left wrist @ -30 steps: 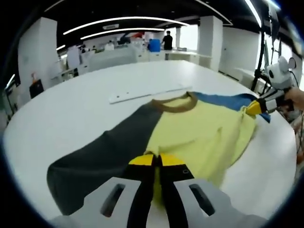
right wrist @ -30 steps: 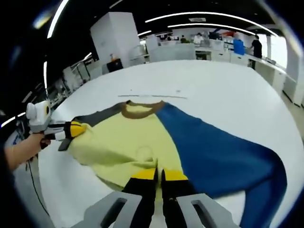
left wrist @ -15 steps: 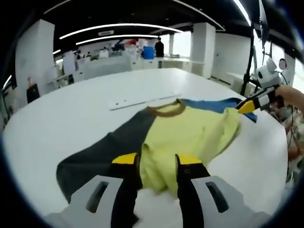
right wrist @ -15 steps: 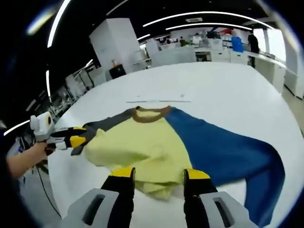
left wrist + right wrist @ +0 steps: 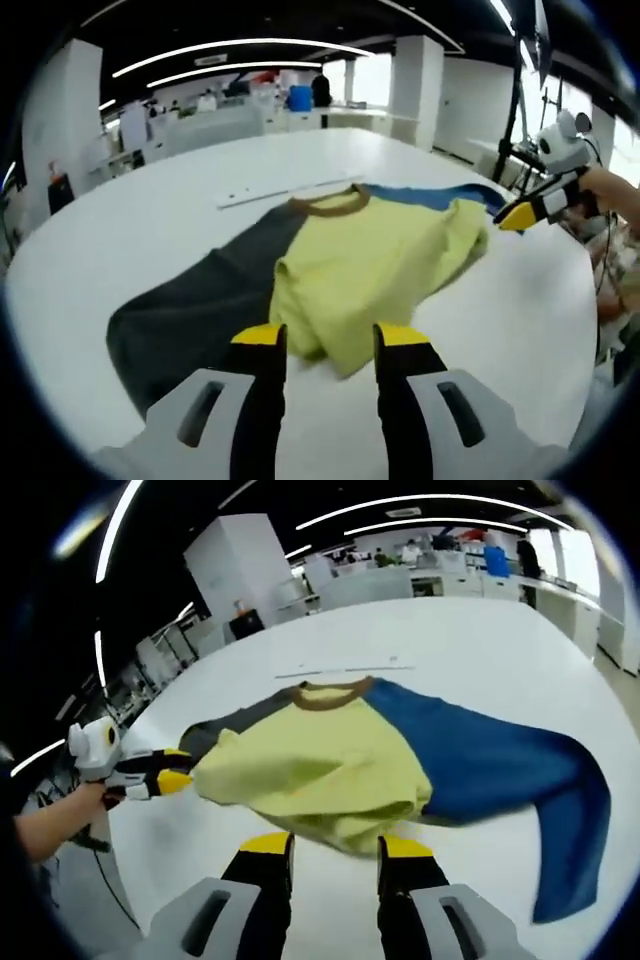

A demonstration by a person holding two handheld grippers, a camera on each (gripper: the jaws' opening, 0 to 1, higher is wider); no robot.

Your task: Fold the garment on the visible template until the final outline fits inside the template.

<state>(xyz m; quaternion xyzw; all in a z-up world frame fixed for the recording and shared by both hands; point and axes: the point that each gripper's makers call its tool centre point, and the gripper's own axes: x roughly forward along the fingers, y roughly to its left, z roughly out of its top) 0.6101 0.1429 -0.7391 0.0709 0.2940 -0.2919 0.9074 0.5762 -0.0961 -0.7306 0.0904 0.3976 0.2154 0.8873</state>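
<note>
A shirt with a yellow body, brown collar, dark grey sleeve and blue sleeve lies on a round white table. Its lower yellow part is folded back, bunched, over the body. My left gripper stands open just short of the folded edge, nothing between its fingers; it appears at the shirt's grey side in the right gripper view. My right gripper is open too, just before the yellow fold, and appears beyond the blue sleeve. A white template strip lies past the collar.
A hand holds the left gripper at the table's edge, with a cable hanging below. A dark stand rises behind the right gripper. Desks, white pillars, a blue barrel and people fill the far room.
Both grippers were shut on the yellow hem a second ago; they have opened, let it go and drawn back. The hem now lies folded on the shirt.
</note>
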